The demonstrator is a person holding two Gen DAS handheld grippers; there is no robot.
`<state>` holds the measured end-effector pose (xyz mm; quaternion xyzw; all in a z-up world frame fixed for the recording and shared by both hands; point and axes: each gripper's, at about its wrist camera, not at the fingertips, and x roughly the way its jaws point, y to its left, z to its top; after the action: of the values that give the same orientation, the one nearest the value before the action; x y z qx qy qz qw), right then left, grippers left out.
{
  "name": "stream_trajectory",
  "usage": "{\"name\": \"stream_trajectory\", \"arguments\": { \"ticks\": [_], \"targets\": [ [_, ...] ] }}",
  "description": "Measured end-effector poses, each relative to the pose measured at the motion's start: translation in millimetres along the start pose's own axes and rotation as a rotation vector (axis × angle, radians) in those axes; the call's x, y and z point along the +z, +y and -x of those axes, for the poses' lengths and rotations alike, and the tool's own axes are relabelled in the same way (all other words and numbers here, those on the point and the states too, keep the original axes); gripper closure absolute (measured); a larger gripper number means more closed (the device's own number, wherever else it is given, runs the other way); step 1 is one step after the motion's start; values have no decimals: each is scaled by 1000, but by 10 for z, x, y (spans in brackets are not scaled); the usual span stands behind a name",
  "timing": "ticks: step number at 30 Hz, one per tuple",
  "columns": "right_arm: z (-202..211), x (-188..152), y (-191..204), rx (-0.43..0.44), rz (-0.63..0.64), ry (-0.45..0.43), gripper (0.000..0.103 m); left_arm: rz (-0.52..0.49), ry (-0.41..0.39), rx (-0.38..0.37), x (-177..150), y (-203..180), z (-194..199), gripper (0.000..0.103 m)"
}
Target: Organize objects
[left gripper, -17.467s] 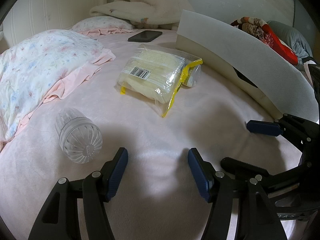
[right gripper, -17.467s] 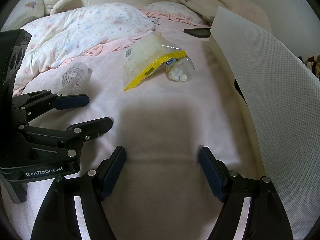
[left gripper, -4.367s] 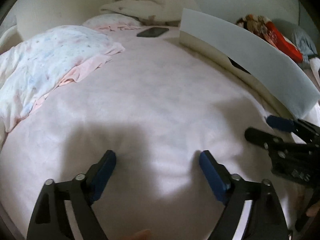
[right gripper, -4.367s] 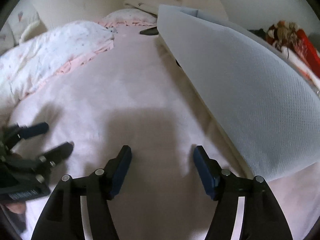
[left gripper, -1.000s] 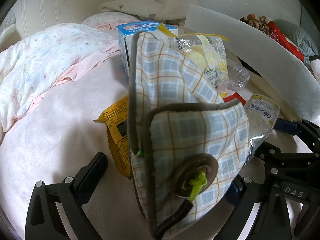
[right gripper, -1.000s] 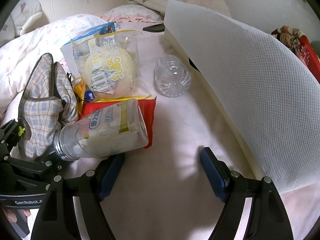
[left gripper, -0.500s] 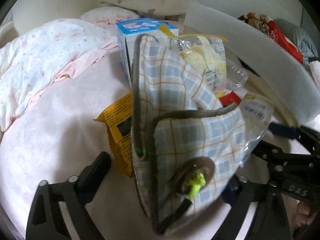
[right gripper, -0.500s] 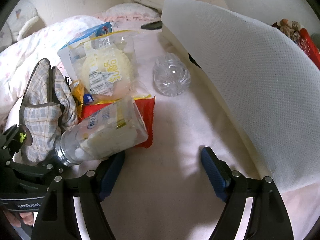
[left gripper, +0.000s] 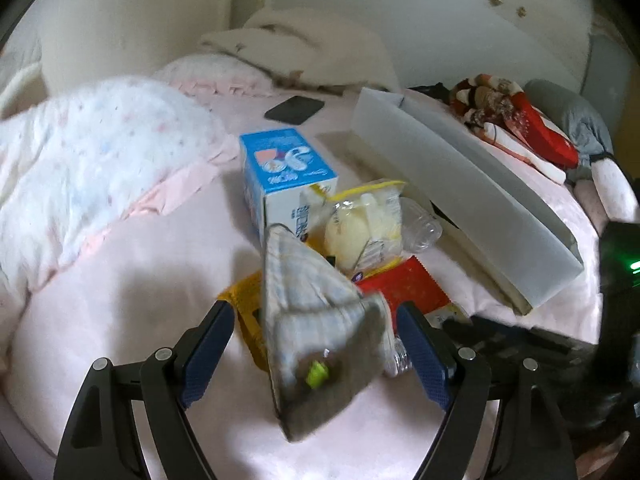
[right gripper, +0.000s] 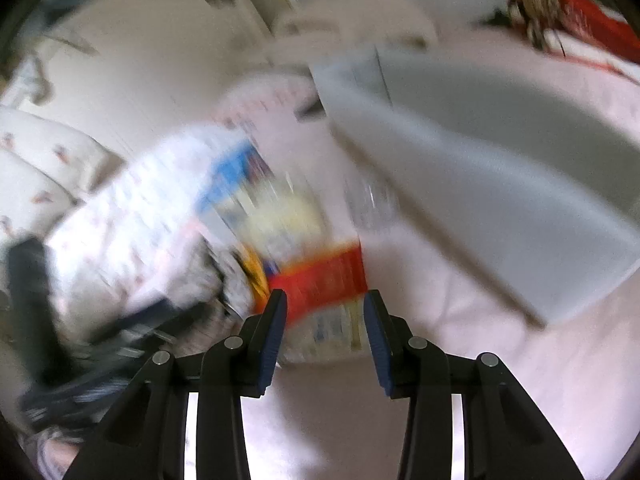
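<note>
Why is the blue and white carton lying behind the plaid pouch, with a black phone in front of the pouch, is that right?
Not quite. The left wrist view shows the black phone lying beyond the blue and white carton, farther up the bed, not in front of the plaid pouch. The carton does sit behind the pouch.

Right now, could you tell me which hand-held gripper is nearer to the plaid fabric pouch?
Left. The plaid fabric pouch sits between the open fingers of the left hand-held gripper. The right hand-held gripper is off to the pouch's right, straddling the clear jar instead.
</note>
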<state>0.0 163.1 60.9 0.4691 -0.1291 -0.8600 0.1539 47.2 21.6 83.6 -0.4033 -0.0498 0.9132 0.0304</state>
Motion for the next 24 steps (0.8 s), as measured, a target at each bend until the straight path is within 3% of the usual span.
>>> {"name": "stream_trajectory", "arguments": {
  "ticks": [1,2,4,7,8,10,12,13,17,21,23,24],
  "targets": [
    [-83,-31,34,-31,2,36,61,-8,-1,2,2,-7,-8,21],
    [-104,-74,-7,-22,-8,30,54,-17,-3,4,20,-13,-17,21],
    [-154,-65,-12,-20,-48,24,49,-32,-6,9,19,-27,-18,21],
    [-315,-59,-75,26,-109,57,33,-49,-10,4,63,-73,5,21],
    [-347,-64,-74,36,-105,49,33,-53,-15,4,75,-79,28,21],
    [-311,-62,-52,22,-79,19,44,-63,-33,16,106,-82,82,21],
    [-233,-54,-68,52,-94,22,46,-87,-56,27,181,-114,127,21],
    [-178,-47,-63,79,-102,-22,99,-101,-73,30,221,-142,179,21],
    [259,53,3,87,-57,-154,102,-146,-133,10,401,-230,369,21],
    [349,-47,140,-49,78,-77,91,-133,-91,-39,470,-158,360,21],
    [330,-150,272,-3,175,-25,66,-141,-98,-19,454,-102,359,21],
    [323,-159,323,29,230,-19,60,-144,-99,-1,441,-85,356,21]
  ]
}}
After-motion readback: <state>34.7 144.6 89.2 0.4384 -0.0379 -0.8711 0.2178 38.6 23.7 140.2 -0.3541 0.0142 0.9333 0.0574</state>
